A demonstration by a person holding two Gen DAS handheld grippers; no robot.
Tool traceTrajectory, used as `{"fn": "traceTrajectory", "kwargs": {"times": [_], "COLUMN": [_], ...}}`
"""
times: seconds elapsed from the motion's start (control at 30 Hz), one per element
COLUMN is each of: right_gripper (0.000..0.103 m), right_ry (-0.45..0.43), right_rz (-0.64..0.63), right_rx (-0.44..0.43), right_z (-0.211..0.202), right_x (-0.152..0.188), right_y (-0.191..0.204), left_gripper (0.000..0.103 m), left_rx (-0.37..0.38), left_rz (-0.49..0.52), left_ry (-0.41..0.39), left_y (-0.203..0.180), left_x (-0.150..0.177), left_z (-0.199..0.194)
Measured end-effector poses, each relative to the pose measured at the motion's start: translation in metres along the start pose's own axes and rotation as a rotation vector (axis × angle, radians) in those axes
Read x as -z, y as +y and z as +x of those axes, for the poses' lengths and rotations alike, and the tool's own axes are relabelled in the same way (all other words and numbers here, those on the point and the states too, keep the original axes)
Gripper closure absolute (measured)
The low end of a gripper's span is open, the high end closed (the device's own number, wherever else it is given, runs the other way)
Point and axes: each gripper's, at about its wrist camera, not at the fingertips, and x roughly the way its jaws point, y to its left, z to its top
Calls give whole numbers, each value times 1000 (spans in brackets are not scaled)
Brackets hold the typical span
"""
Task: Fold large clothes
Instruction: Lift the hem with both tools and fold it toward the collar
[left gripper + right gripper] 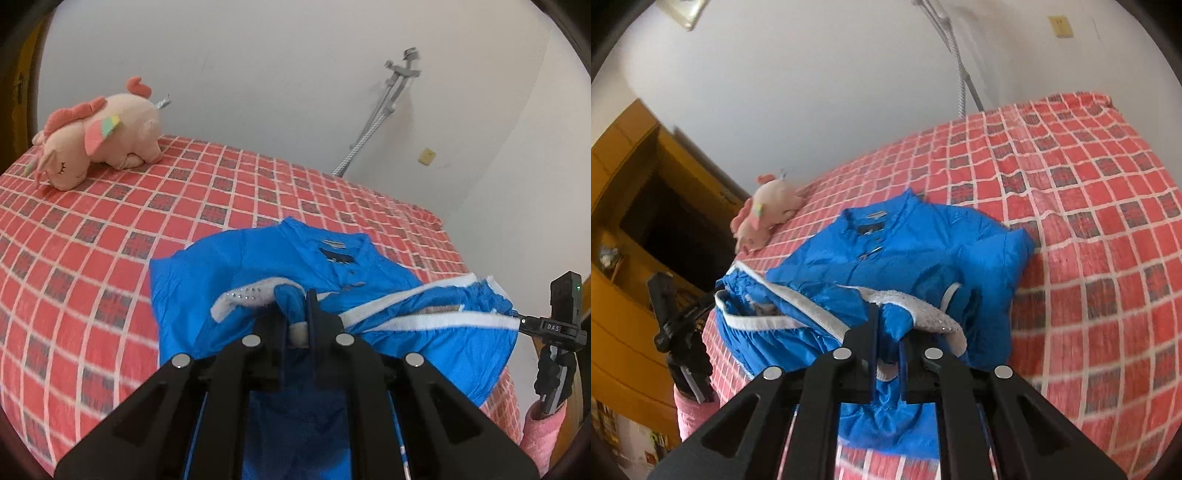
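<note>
A bright blue jacket (258, 266) with white trim lies on the red checked bed (92, 229), collar toward the far side. My left gripper (295, 314) is shut on the jacket's blue and white hem and holds it above the bed. My right gripper (888, 332) is shut on another part of the same hem of the jacket (923, 251). The hem stretches between the two grippers and is folded up over the jacket's body. The right gripper shows at the right edge of the left wrist view (532, 325). The left gripper shows at the left of the right wrist view (701, 306).
A pink plush toy (99, 140) lies at the far left of the bed, also seen in the right wrist view (764, 218). A grey pole (373, 122) leans on the white wall. A yellow wooden cabinet (635, 229) stands beside the bed (1089, 206).
</note>
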Motion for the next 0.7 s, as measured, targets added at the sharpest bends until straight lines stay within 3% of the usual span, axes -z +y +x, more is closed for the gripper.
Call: {"fn": "traceTrajectory", "kwargs": {"times": [0.3,0.5,0.6,0.67,0.7], "right_gripper": [95,94,85,73,55], "right_ry": [98,116,107,95,89], "right_rz": [84,100,81,55,38], "right_rx": [45,39,8,-28,-37], "right_z": [81,102,91,79,72], "right_x": [-33,-34,-33,-31,-29], "right_y": [-46,-58,-55,-49,-46], "left_gripper": [94,91,88,80,74], "left_rx": [-91,-100,-67,-32,2], "left_rz": [-15,-38,-55,-62,-74], "left_ry": [99,133,148,159,158], "left_y": [26,39,41,41,43], "left_x": [-18,-16,-17,-19,-19], "left_z": [90,116,111,99,89]}}
